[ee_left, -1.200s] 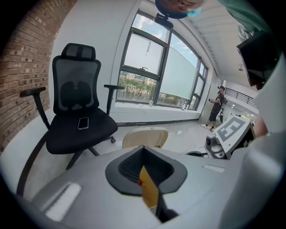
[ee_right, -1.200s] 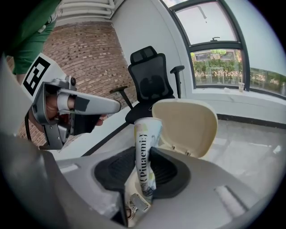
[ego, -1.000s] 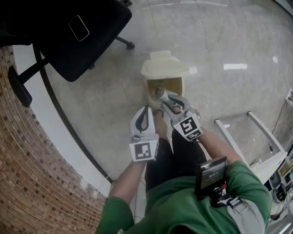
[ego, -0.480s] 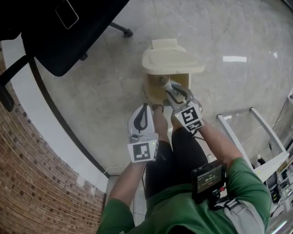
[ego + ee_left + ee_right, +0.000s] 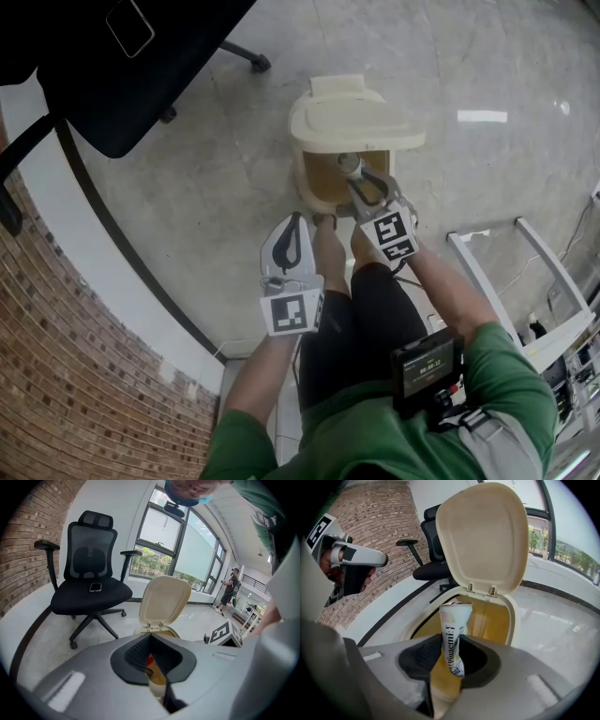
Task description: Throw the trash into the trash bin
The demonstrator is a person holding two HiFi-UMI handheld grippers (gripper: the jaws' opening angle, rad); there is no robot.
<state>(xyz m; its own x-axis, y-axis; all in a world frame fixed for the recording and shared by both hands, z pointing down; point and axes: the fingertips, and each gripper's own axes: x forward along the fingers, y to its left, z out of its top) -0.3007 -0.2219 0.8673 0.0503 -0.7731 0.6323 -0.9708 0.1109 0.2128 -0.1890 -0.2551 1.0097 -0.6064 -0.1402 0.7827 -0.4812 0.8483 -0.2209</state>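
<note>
We hold the crushed white can (image 5: 452, 618) upright in the right gripper (image 5: 450, 640), whose jaws have just been opening but touch its sides. The lid-up cream plastic trash bin (image 5: 514, 620) lies beyond the tips. The left gripper (image 5: 151, 639) is closed, empty.

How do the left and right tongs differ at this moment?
The right tongs reach over the open trash bin; the left tongs hang short of it. The right tongs have a crushed can between them and have just been opening; the left tongs' tips meet, and nothing is plainly held. Both point downward toward the bin.
</note>
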